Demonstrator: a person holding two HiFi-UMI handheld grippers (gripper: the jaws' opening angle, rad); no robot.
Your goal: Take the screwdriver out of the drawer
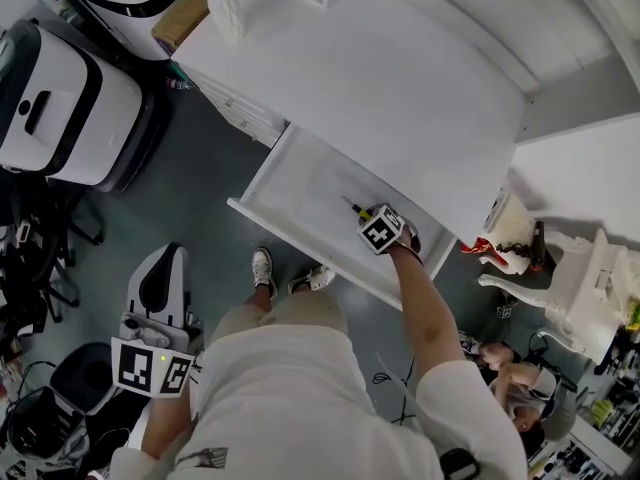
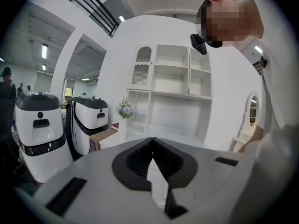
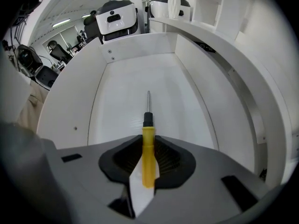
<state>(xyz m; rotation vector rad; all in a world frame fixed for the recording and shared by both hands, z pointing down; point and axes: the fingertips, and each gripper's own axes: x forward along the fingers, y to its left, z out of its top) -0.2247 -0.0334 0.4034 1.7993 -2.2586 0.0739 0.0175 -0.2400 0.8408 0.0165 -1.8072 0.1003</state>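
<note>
The screwdriver [image 3: 148,155] has a yellow handle, a black collar and a thin metal shaft, and lies lengthwise in the open white drawer [image 3: 70,92]. My right gripper [image 3: 147,140] points steeply down into the drawer, its dark pads closed against both sides of the yellow handle. In the head view the right gripper [image 1: 373,224] with its marker cube hangs over the drawer [image 1: 300,240], and only the screwdriver [image 1: 353,207] tip pokes out beside it. My left gripper [image 2: 152,140] is shut on nothing, held low at my left side [image 1: 166,258], far from the drawer.
The drawer juts from a white desk [image 1: 400,78] with a shelf unit [image 2: 177,92] and a flower vase [image 2: 124,111]. White and black machines [image 1: 60,108] stand left of the desk. A white chair [image 1: 570,288] stands at the right. My feet [image 1: 290,273] are below the drawer front.
</note>
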